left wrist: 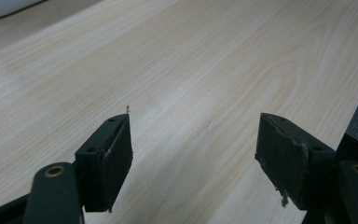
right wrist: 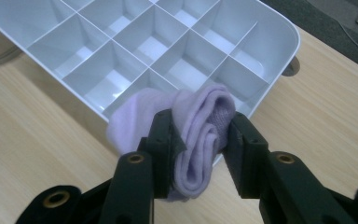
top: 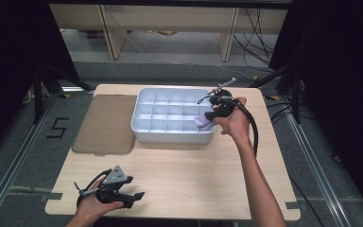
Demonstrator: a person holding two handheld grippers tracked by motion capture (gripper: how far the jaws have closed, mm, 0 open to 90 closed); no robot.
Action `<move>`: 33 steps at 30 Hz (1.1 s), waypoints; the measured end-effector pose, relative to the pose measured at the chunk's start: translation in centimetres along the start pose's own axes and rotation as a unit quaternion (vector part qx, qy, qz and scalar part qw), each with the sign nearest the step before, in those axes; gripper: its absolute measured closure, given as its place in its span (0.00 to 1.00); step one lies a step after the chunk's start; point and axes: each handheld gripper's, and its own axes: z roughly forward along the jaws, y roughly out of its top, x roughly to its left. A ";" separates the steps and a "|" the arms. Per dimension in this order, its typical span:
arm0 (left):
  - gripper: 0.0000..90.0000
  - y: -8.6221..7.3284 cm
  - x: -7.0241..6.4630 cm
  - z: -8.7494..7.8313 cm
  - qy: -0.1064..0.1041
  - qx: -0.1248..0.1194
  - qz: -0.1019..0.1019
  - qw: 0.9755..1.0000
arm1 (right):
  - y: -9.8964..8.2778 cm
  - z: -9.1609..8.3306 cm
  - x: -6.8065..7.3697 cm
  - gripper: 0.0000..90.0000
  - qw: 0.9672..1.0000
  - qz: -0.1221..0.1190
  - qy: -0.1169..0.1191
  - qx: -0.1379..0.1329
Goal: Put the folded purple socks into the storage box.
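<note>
Rolled lilac sock point(right wrist: 200, 135) between right gripper point(right wrist: 198, 140) jaws; white divided tray point(right wrist: 279, 37) beyond

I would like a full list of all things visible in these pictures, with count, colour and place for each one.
divided tray: one, white-grey, many square compartments, far middle of the table.
rolled sock: one, pale lilac, clamped in the right hand-held gripper, at the tray's near right corner.
flat lid: one, translucent brown-grey, lying on the table left of the tray, touching it or nearly so.
table: one, light wood.
floor marking "5": one, black, on the grey floor left of the table.
left hand-held gripper: one, black, jaws open with nothing between, near left of the table.
right hand-held gripper: one, black, jaws closed on the sock.
</note>
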 end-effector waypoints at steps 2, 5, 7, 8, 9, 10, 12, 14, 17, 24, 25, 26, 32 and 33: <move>0.29 0.0 0.1 -0.1 0.001 0.002 0.012 1.000 | 0.1 0.6 -0.3 0.73 1.000 0.001 -0.004 0.003; 0.29 0.0 0.0 0.0 -0.001 -0.003 0.006 1.000 | 0.3 1.3 -0.7 0.73 1.000 0.008 -0.008 0.012; 0.29 0.0 0.0 0.0 -0.001 -0.001 0.007 1.000 | 0.4 1.8 -0.8 0.73 1.000 0.012 -0.017 0.020; 0.29 0.0 0.0 0.0 -0.001 0.000 0.007 1.000 | 0.5 2.1 -1.0 0.73 1.000 0.001 -0.019 0.022; 0.29 0.0 -0.1 0.1 -0.002 -0.006 0.001 1.000 | 0.5 2.3 -1.1 0.73 0.999 0.002 -0.019 0.028; 0.29 0.0 0.0 0.0 -0.001 0.000 0.010 1.000 | 0.6 2.6 -1.0 0.73 0.999 0.009 -0.022 0.033; 0.29 0.0 0.0 -0.1 0.001 0.002 0.009 1.000 | 0.6 3.3 -1.3 0.73 0.999 0.001 -0.029 0.034; 0.29 0.0 0.1 -0.1 0.000 0.002 0.014 1.000 | 0.6 3.9 -1.3 0.73 0.998 0.004 -0.034 0.046; 0.29 0.0 0.1 -0.1 0.000 0.001 0.012 1.000 | 0.7 4.6 -1.1 0.73 0.997 0.004 -0.046 0.059; 0.29 0.0 -0.1 -0.1 -0.003 0.003 0.013 1.000 | 0.7 6.2 -0.6 0.73 0.994 -0.030 -0.063 0.079; 0.29 0.0 -0.1 0.0 -0.003 0.002 0.012 1.000 | 0.7 6.4 -0.5 0.73 0.994 -0.027 -0.063 0.083; 0.29 0.0 -0.1 0.0 -0.003 0.004 0.014 1.000 | 0.8 6.6 -0.5 0.73 0.993 -0.031 -0.066 0.090; 0.29 0.0 -0.1 0.0 0.000 0.006 0.017 1.000 | 0.8 7.6 -0.2 0.73 0.991 -0.044 -0.082 0.100; 0.29 0.0 -0.2 0.0 -0.001 0.004 0.015 1.000 | 0.8 7.7 -0.1 0.73 0.990 -0.044 -0.083 0.107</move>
